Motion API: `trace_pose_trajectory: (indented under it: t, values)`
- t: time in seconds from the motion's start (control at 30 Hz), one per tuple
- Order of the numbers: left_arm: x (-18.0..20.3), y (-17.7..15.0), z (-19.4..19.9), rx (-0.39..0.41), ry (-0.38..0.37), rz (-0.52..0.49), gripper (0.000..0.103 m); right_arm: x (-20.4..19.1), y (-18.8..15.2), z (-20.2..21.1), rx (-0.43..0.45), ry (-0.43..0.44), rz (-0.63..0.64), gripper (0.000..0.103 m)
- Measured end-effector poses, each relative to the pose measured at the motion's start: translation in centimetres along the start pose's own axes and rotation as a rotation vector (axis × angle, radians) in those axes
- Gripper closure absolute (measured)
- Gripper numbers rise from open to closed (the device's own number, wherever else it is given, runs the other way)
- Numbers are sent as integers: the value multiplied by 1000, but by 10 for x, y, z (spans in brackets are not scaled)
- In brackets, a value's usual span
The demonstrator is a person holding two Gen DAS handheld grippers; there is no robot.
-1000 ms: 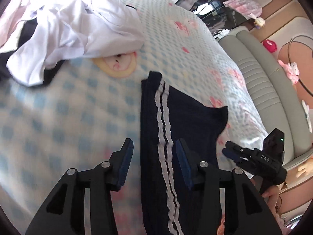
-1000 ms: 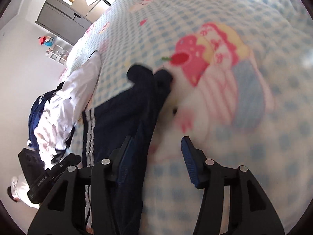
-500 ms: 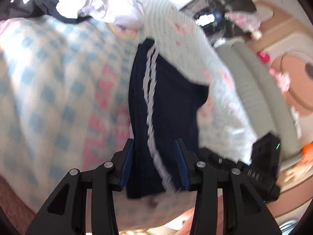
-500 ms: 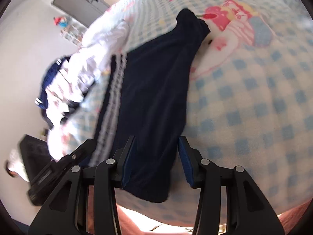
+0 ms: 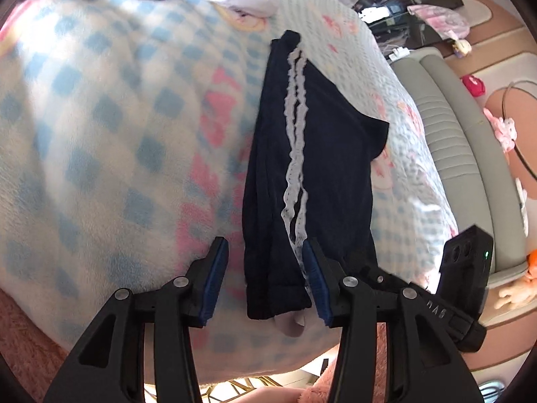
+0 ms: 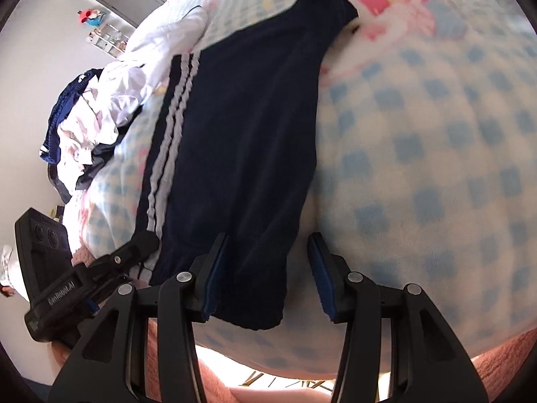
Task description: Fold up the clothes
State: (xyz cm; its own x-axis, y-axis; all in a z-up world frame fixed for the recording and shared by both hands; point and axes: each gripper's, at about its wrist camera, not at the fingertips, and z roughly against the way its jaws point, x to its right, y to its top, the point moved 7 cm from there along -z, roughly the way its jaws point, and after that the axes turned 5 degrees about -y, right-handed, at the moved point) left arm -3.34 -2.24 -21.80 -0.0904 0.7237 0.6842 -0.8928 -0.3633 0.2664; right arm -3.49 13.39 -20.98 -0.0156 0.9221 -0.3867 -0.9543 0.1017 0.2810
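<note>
Since a second ago both of my grippers have slid back toward the near edge of the bed, so the long navy trousers with two white side stripes [image 5: 312, 174] now stretch away from me instead of filling the foreground. They lie flat on the blue-and-white checked fleece blanket with pink cartoon prints [image 5: 100, 134], their near hem just short of the blanket's edge.

My left gripper [image 5: 265, 270] stands about half open with the striped side of that hem between its blue pads; the left pad is clear of the cloth, and I cannot tell whether the right pad touches it. Its jaws have just been widening a little. My right gripper [image 6: 268, 267] is likewise half open over the plain side of the hem. The cloth runs against its left pad while the right pad sits apart over bare blanket, so nothing is clamped.

Beyond the trousers' far end lies a rumpled heap of white and dark blue clothes [image 6: 100, 100]. To the right of the bed runs a grey ribbed padded bench [image 5: 463, 127].
</note>
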Motion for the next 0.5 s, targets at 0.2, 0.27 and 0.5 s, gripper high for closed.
trace_pose_trajectory:
  t: [0.2,0.27,0.5]
  values:
    - [7,16,16,122,81,-81,71,3,12,5,25,6,-45,58]
    - [9,17,14,107,-13,-37,71,4,13,10,34,21,-39,58]
    - [10,8,-10,23,-29,-15,52,5,-5,-6,10,111,76,51]
